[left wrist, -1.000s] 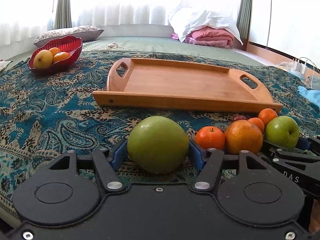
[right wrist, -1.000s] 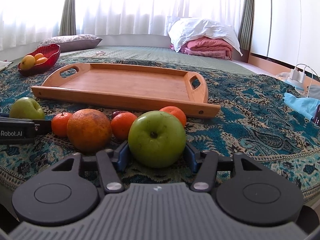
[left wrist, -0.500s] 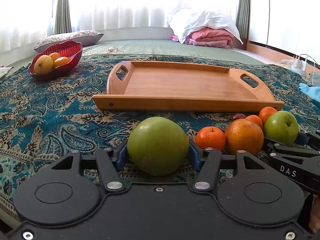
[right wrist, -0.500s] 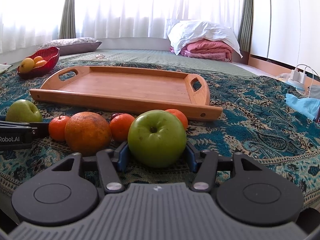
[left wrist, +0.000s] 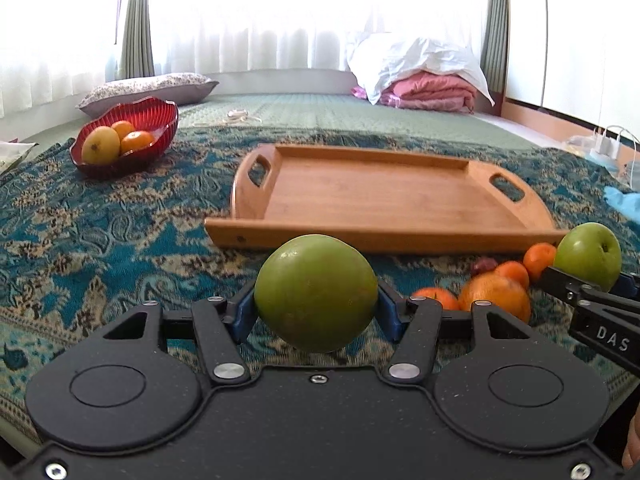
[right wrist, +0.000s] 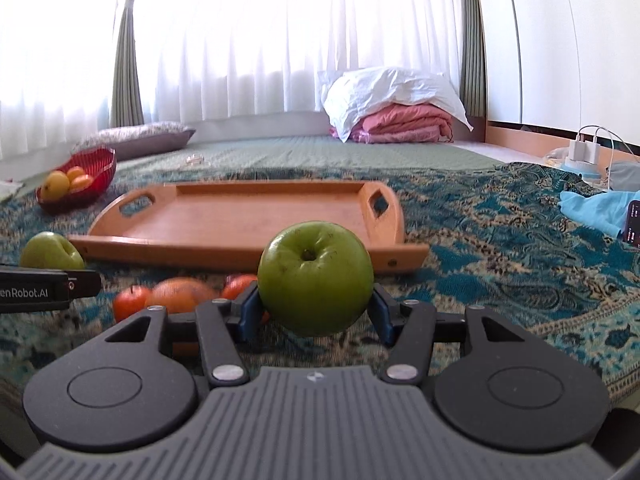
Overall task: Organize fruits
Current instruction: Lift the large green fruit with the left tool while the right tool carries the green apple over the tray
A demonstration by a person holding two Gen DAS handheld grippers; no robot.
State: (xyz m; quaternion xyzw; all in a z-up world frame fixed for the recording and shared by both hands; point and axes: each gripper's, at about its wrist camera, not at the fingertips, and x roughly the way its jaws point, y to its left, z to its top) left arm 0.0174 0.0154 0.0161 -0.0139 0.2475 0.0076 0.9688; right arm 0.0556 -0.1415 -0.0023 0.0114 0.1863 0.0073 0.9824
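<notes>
Left gripper (left wrist: 316,312) first: its blue pads are pressed against both flanks of a smooth green apple (left wrist: 316,294), which fills the lower centre of the left wrist view. The jaws have just been closing in on that fruit, and they now stand about half parted with it clamped between them. Against a second ago the apple sits higher in the frame, overlapping the near wall of the tray, and cloth shows beneath it.

Over to the right gripper (right wrist: 316,312): same story, jaws have just been closing, pads now squeezing a stem-up green apple (right wrist: 316,278) at centre frame, its dimple and brown stem facing the lens, faint brown specks on the skin. It too has risen from the cloth compared with the earlier frame.

Writing: "DAS" in white on the right gripper's black side at the right edge of the left view, and "enRobot.AI" on the left gripper's side at the left edge of the right view.

Outward now: a big orange (left wrist: 496,296) and small tangerines (left wrist: 436,298) lie lower right on the teal paisley cloth (left wrist: 100,240). Beyond them, mid-frame, the wooden tray (left wrist: 384,196). Upper left, a red bowl (left wrist: 128,140) holding yellow and orange fruit.
</notes>
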